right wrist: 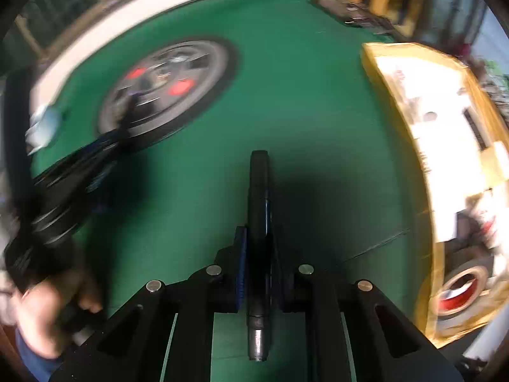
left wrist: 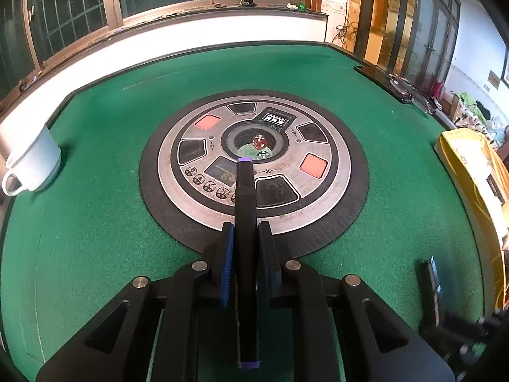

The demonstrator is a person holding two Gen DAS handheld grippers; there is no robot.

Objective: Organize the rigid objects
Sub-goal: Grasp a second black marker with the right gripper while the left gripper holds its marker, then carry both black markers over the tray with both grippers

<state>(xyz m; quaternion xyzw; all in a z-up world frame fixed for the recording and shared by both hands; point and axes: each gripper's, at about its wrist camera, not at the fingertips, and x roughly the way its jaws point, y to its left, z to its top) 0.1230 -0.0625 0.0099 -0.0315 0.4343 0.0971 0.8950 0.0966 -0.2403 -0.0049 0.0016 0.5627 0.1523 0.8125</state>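
My left gripper (left wrist: 246,226) is shut on a black marker with purple ends (left wrist: 245,187). The marker points forward over the near rim of the round control disc (left wrist: 321,197) at the middle of the green table (left wrist: 95,222). My right gripper (right wrist: 259,234) is shut on a black pen with a grey metal end (right wrist: 259,175), held over bare green felt (right wrist: 286,95). In the blurred right wrist view the left gripper (right wrist: 92,162) shows at the left, with a hand (right wrist: 41,312) behind it.
A white cup (left wrist: 31,162) stands at the table's left edge. A yellow cardboard box (left wrist: 470,172) sits along the right edge, with a roll of tape (right wrist: 461,293) in its near end. Dice (left wrist: 259,141) lie in the disc's centre well. A dark flat device (left wrist: 378,74) lies far right.
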